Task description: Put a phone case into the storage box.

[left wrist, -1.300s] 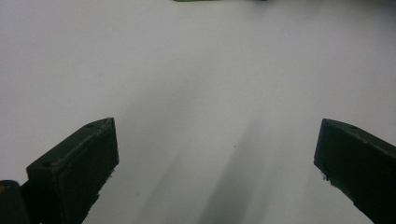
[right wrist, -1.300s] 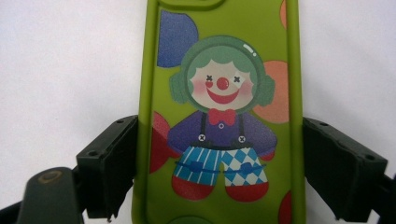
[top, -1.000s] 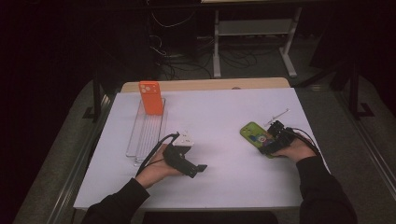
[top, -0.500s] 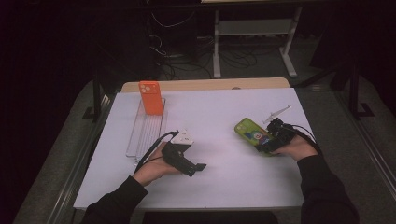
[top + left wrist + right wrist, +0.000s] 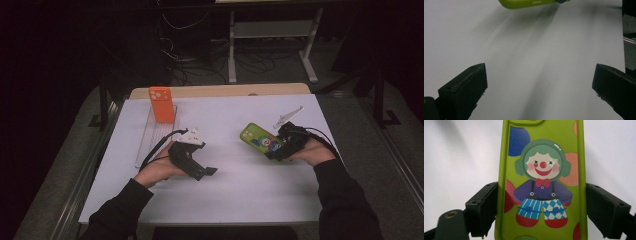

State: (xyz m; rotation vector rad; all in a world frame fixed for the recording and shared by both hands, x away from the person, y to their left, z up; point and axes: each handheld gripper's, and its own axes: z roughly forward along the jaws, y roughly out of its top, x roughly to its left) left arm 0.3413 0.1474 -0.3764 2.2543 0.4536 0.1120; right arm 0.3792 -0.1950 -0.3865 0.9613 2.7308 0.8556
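A lime-green phone with a clown picture on its case is held by its two long edges in my right gripper, whose jaws are shut on it. It hangs tilted a little above the white table top, right of centre. My left gripper hovers left of centre, its jaws wide apart over bare white surface with nothing between them. The green phone's edge lies far ahead of it. An orange phone stands upright at the back left.
The orange phone stands in a clear plastic rack that runs along the table's left side. The white sheet covers the table; a wooden edge shows at the back. Dark floor, a metal stand and cables lie beyond.
Both hands have risen a little. The right gripper has carried the green phone up and slightly leftward off the table. The left gripper stays open.
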